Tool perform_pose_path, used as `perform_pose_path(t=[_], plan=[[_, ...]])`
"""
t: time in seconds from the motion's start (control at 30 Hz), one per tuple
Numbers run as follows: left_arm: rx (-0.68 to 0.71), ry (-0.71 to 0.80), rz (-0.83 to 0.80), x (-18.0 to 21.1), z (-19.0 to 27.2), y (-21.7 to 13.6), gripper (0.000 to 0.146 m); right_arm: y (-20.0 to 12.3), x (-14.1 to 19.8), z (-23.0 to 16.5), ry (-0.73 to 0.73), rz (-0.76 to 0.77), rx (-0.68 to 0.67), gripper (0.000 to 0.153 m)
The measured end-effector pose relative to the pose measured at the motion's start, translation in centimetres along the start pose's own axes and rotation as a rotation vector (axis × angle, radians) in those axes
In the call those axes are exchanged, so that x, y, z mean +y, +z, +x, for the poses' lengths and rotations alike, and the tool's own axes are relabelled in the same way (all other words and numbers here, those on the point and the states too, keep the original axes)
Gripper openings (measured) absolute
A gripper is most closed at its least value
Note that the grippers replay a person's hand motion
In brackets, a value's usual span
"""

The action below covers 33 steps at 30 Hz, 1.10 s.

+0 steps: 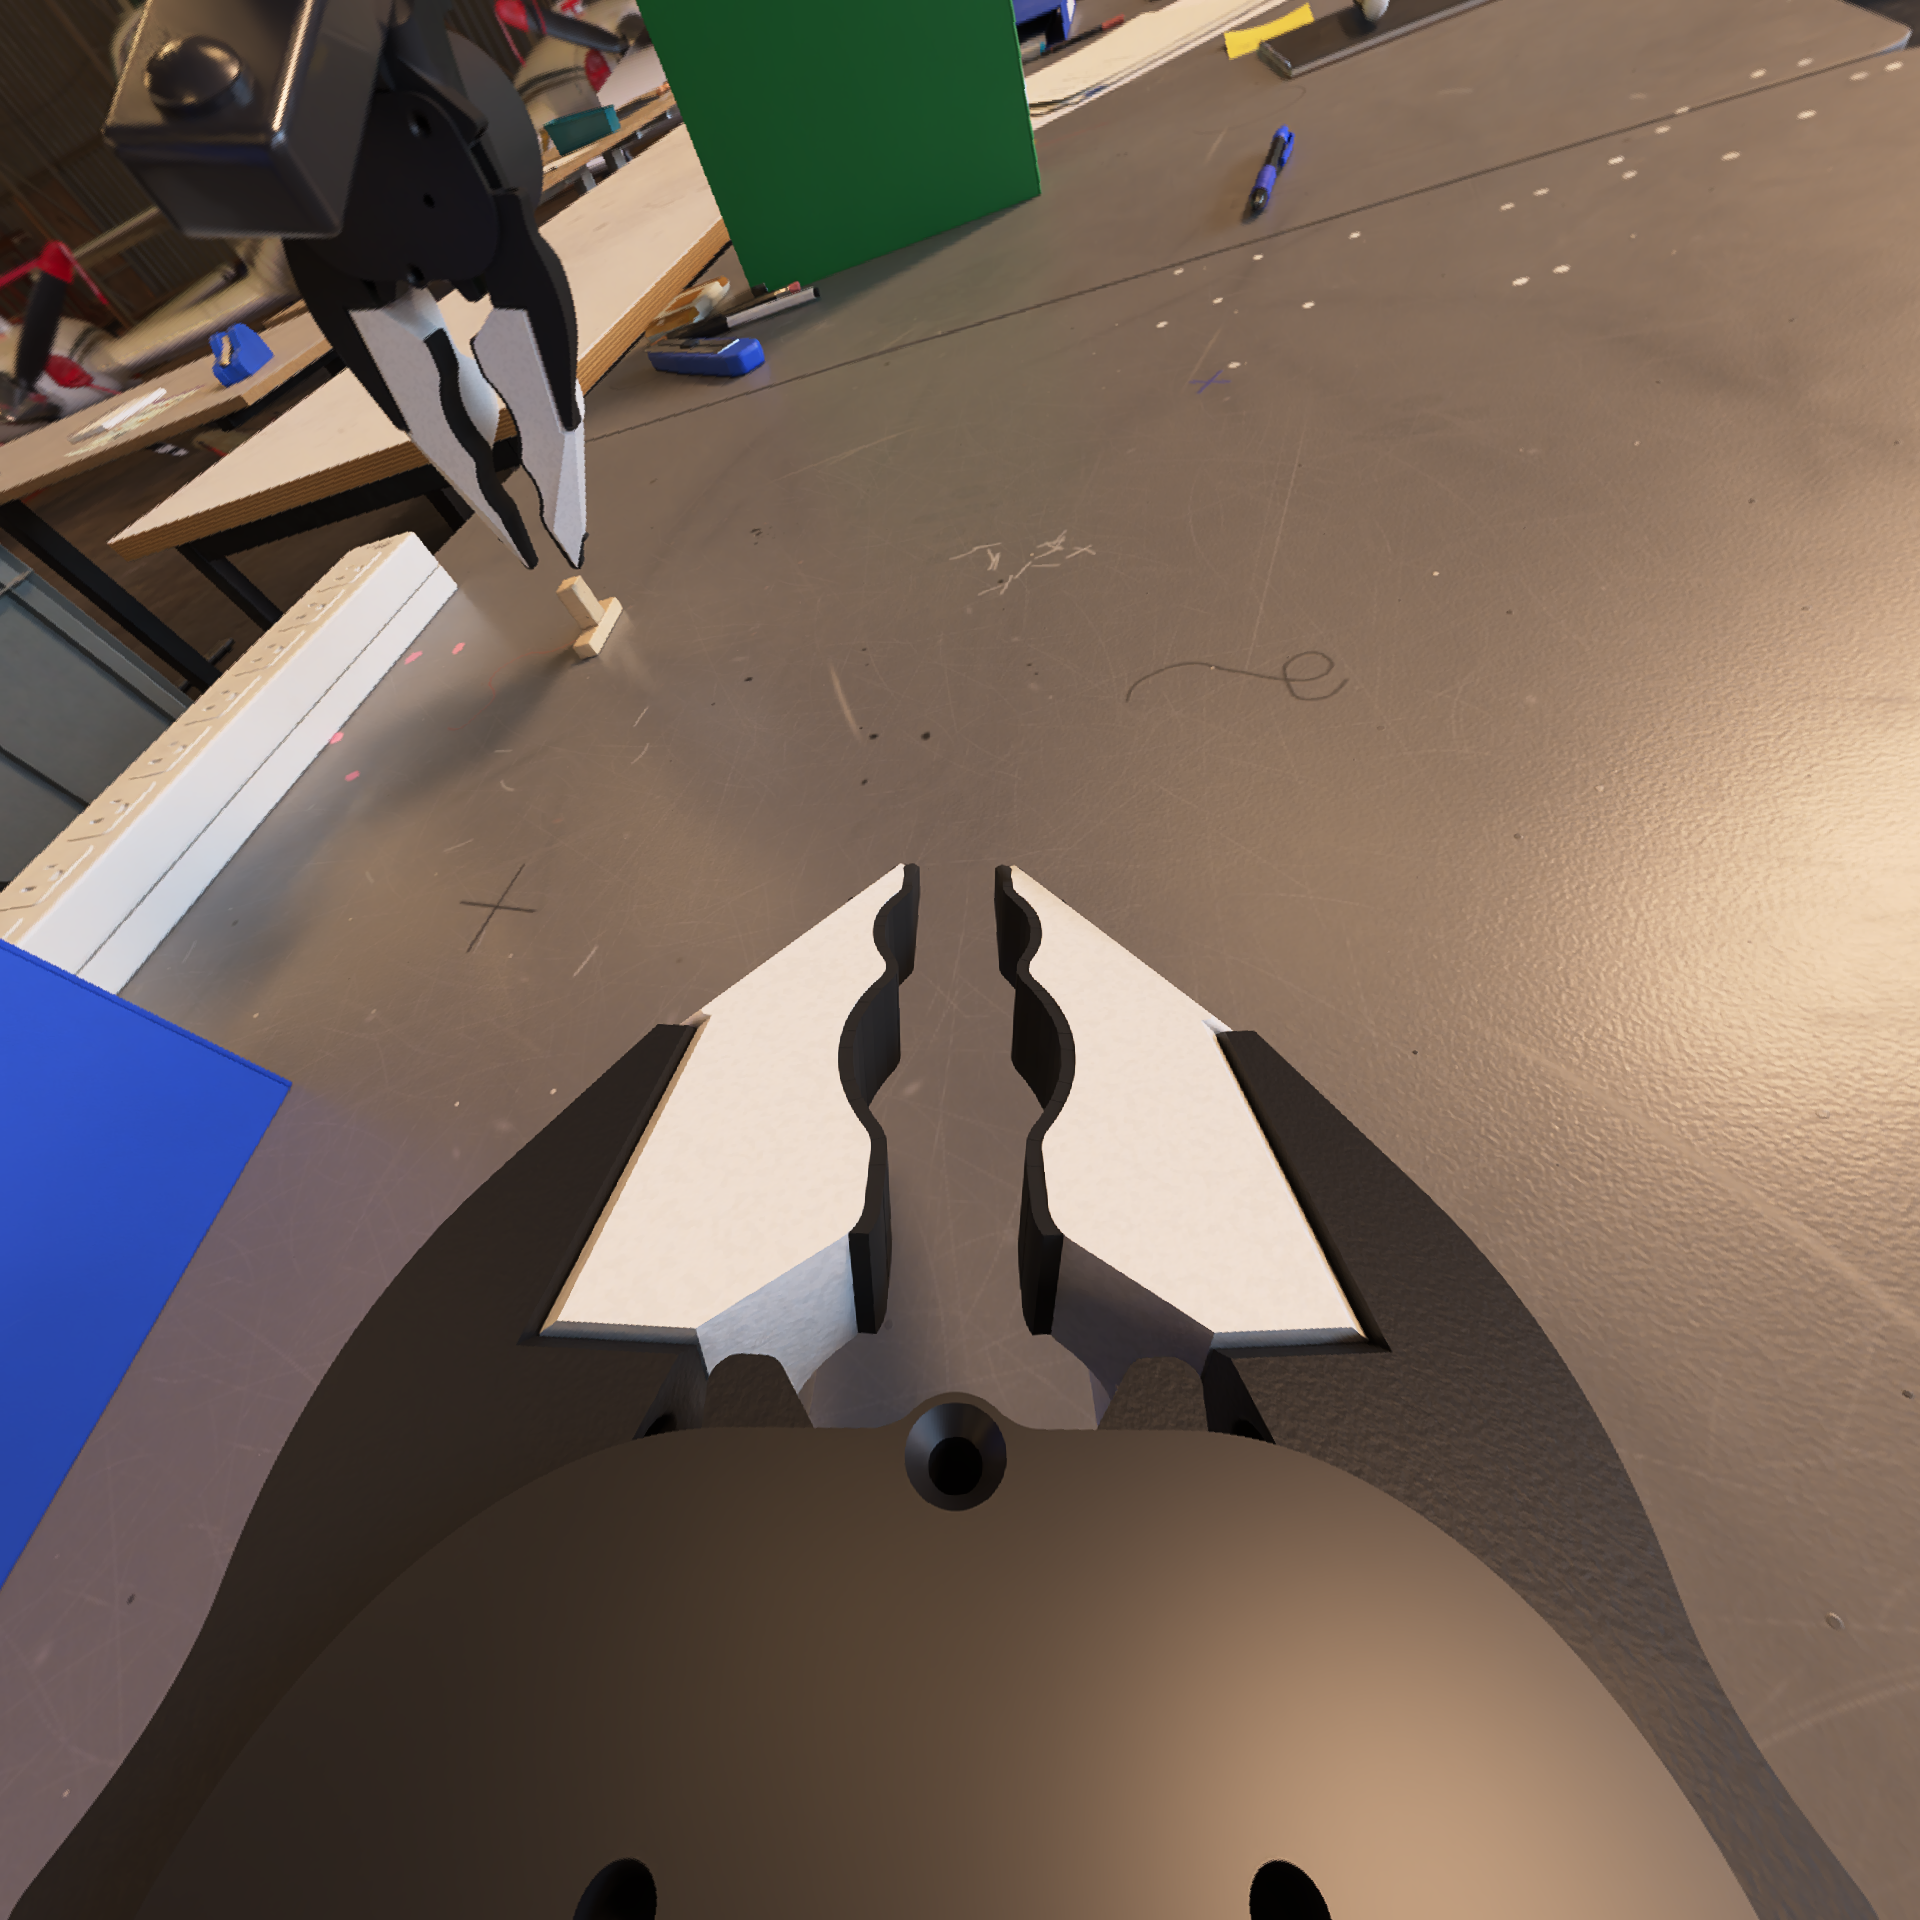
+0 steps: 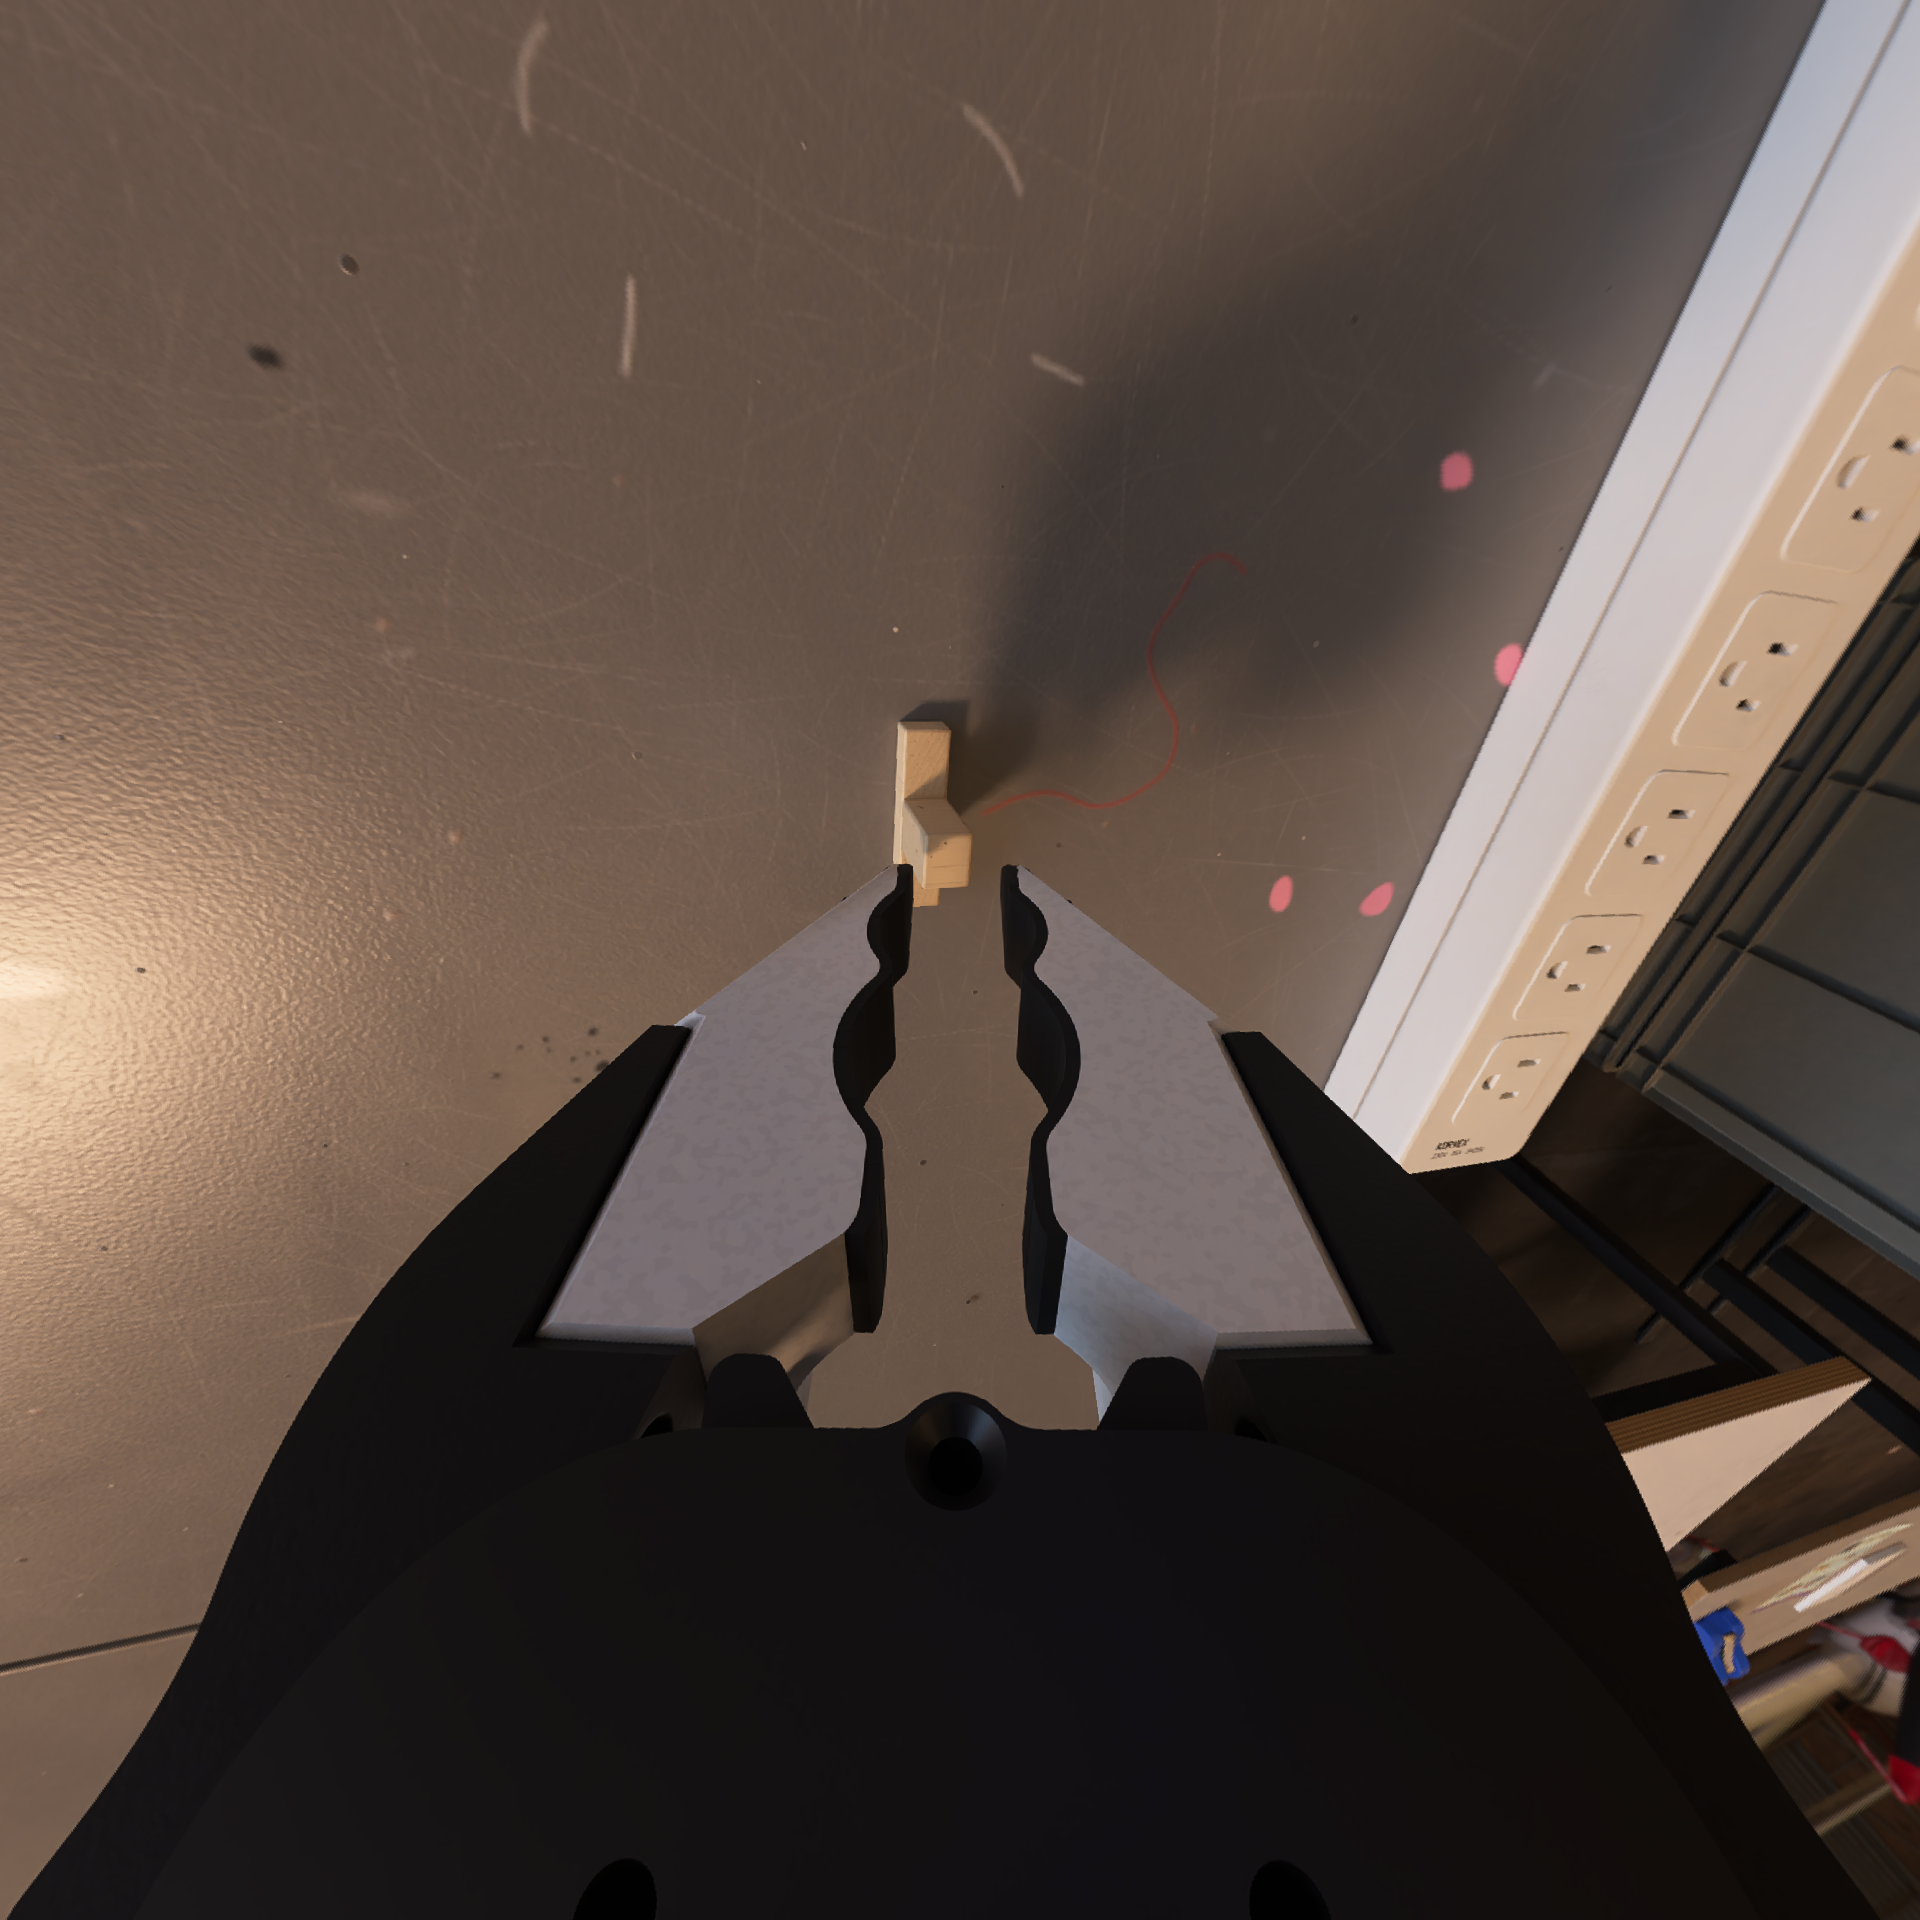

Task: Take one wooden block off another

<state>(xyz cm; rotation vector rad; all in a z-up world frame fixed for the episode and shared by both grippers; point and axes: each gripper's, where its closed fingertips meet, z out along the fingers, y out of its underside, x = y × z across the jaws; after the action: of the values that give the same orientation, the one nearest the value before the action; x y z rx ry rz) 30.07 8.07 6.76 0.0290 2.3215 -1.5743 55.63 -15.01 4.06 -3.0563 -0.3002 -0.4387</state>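
Two small pale wooden blocks sit stacked crosswise on the grey table, near its left edge. In the right wrist view the upper block lies across the near end of the lower block. My right gripper is open and empty, its fingertips just short of the stack and a little above it. It also shows in the left wrist view, pointing down over the blocks. My left gripper is open and empty, low over bare table, well apart from the blocks.
A white power strip runs along the table edge beside the blocks; it also shows in the right wrist view. A green box stands at the back, a blue box at the left. A blue pen lies far off.
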Motion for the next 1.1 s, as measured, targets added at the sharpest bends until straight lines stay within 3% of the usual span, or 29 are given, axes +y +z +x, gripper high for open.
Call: perform_pose_path(t=[0.23, 0.4, 0.67, 0.77, 0.97, 1.1], plan=[[-0.001, 0.02, -0.001, 0.0, 0.2, 0.0, 0.014, 1.6, 0.9, 0.0, 0.026, -0.091, -0.04, 0.022], [-0.008, 0.015, 0.019, -0.2, 0.1, -0.2, 0.014, 1.9, 1.0, -0.2, 0.059, -0.1, -0.083, 0.013], [-0.021, 0.013, 0.038, -0.4, 0.1, -0.6, 0.013, 0.0, -0.1, -1.2, 0.134, -0.029, -0.065, 0.011], [-0.027, -0.027, 0.067, -0.8, 0.0, -1.0, 0.013, -4.0, -3.0, -3.1, 0.198, 0.162, -0.025, 0.011], [-0.008, -0.106, 0.206, -3.3, 0.4, -1.4, 0.014, -14.5, -12.8, -12.2, 0.292, 0.856, -0.077, 0.011], [0.007, -0.106, 0.263, -4.8, 1.4, -1.0, 0.016, -17.2, -18.0, -17.4, 0.398, 1.209, -0.167, 0.011]])
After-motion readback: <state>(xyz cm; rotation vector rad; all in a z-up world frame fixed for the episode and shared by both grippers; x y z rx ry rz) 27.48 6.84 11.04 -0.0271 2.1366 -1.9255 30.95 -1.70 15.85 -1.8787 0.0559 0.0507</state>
